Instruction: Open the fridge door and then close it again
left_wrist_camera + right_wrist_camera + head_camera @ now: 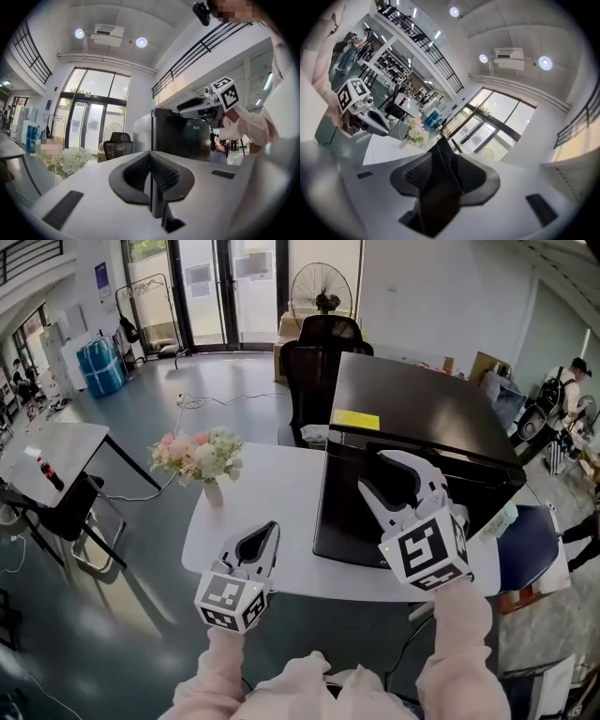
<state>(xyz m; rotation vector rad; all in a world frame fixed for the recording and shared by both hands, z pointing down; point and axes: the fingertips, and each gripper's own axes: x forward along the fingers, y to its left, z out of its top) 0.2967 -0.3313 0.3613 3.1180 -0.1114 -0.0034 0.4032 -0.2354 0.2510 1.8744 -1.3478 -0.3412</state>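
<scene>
Black fridge [422, 409] is standing on the white table [272, 493], just ahead of the right tool [382, 472], whose jaws are gaping apart around nothing. The left tool [270, 531], further left, is holding its jaws together.

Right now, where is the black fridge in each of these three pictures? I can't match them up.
Head view: the black fridge stands right of centre, seen from above.
Left gripper view: it stands in the middle, slightly right, seen from the side.
Right gripper view: not in it.
Shared landmark: the vase of flowers, in all three views, left of centre each time.
</scene>
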